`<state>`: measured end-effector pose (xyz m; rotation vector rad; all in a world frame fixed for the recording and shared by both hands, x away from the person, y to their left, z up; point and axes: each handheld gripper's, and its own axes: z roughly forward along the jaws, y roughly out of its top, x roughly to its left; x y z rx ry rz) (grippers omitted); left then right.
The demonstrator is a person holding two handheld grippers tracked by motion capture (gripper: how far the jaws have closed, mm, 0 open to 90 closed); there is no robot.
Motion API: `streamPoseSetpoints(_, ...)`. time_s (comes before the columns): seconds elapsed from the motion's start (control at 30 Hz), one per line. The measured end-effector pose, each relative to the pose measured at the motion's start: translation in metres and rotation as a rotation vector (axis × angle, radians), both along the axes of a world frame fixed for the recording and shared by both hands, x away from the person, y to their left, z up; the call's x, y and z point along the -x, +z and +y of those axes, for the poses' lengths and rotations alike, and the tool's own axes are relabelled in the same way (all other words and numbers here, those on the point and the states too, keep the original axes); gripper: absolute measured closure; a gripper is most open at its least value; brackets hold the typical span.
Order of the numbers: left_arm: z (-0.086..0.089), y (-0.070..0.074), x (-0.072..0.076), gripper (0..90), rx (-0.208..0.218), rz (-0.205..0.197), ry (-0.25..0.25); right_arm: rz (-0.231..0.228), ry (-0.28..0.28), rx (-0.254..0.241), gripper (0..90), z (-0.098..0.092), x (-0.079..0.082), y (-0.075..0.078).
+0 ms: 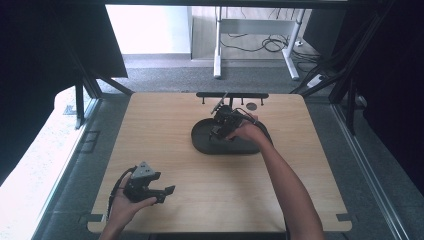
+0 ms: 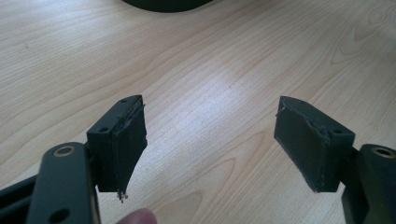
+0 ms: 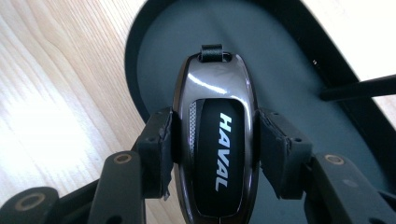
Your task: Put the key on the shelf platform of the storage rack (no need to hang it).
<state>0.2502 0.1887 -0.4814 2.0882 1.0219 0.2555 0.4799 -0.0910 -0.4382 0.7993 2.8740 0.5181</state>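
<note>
**Key fob held over the tray**

The right gripper (image 3: 215,154) is clenched on a glossy key fob (image 3: 215,135) marked HAVAL, jaws pressing both its sides, above the dark tray (image 1: 202,142). This looks like a placing or lifting step; which one cannot be told. If placing, the next move calls for lowering, then release. The left gripper (image 2: 210,144) rests released over bare table (image 2: 210,70).

- The right gripper (image 3: 215,144) clamps a glossy dark key fob (image 3: 215,140) marked "HAVAL" by its two sides.
- A small strap loop (image 3: 211,52) tops the fob.
- Under it lies a dark oval tray (image 3: 289,70).
- Left of the tray is the wooden surface (image 3: 60,93).
</note>
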Motion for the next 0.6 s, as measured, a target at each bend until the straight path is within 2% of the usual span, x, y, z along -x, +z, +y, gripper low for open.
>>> streamPoseSetpoints(0.13,0.0,0.0,0.0,25.4,-0.003,0.002,-0.004,0.002,0.001,0.038,49.6,0.001,-0.001,-0.009)
streamPoseSetpoints(0.37,0.0,0.0,0.0,25.4,-0.003,0.001,-0.004,0.007,0.005,0.04,49.6,-0.005,-0.004,-0.015)
streamPoseSetpoints(0.6,-0.001,0.0,0.0,25.4,-0.003,0.001,-0.005,0.006,-0.001,0.071,49.6,-0.012,-0.004,-0.018)
